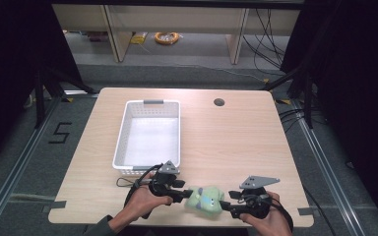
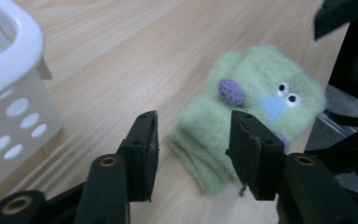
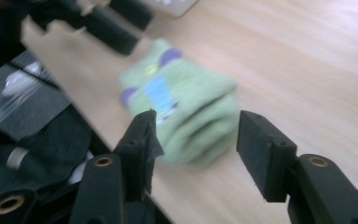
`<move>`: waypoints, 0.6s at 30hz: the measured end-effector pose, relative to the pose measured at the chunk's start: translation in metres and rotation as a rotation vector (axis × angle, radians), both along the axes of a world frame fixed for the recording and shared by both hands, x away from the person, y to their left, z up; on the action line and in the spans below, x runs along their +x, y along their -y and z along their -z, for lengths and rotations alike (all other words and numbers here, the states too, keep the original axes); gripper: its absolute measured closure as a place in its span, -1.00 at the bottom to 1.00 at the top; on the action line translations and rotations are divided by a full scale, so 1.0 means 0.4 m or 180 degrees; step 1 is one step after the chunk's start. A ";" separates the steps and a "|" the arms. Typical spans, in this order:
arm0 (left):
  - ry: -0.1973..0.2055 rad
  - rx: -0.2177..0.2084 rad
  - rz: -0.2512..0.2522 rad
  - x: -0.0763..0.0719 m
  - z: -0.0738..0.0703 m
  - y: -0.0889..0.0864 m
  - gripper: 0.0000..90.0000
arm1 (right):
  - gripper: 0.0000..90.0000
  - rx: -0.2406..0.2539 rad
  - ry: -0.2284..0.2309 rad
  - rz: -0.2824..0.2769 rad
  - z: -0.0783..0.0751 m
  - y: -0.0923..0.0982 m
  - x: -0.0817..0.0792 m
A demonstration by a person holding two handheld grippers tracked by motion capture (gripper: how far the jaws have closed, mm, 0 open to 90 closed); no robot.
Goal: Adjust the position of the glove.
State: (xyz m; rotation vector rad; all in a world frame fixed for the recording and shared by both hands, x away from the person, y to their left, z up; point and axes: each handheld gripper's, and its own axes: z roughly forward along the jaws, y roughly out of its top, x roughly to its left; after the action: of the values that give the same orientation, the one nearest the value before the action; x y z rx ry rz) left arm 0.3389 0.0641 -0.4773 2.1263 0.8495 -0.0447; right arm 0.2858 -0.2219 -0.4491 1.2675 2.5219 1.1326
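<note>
Both hand-held grippers sit at the near edge of the pale wood-grain counter point(image 1: 236, 137), and I read each as parted about halfway, gripping nothing. My left hand-held gripper point(image 2: 193, 135) has its black pads either side of one end of the fuzzy light-green knitted sock point(image 2: 251, 107) with its purple nub, blue patch and two googly eyes, though I see no pad pressing the fabric. My right hand-held gripper point(image 3: 196, 140) frames the other, folded end the same way, without contact.

I judge the sock to be lying folded and loose on the counter between my two tools, near the front edge, just this side of the white perforated plastic basket point(image 1: 123, 135). The likely next move is a fresh pinch on the soft bundle and a lift into the basket; the knit will sag, so I would bite deep across the layers.
</note>
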 end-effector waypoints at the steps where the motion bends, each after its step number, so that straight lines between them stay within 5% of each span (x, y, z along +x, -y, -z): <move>1: -0.0078 -0.0039 -0.0017 -0.003 0.004 0.002 0.03 | 0.04 0.0050 -0.0061 0.0056 0.004 -0.004 0.004; 5: -0.0294 -0.0083 -0.0082 -0.005 0.021 0.011 -0.10 | -0.08 0.0076 -0.0171 0.0090 0.028 -0.009 0.040; 14: -0.0401 0.0112 -0.0125 -0.002 0.048 0.039 -0.11 | -0.33 -0.0118 -0.0483 0.0046 0.084 -0.035 0.074; 18: -0.0502 0.0093 -0.0159 0.003 0.057 0.041 -0.11 | -0.40 -0.0012 -0.0684 0.0008 0.111 -0.032 0.086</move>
State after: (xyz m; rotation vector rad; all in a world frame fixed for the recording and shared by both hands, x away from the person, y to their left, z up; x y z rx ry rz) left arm 0.3402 0.0478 -0.5001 2.1489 1.0007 -0.1770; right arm 0.3204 -0.2090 -0.4936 1.4638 2.6687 1.0415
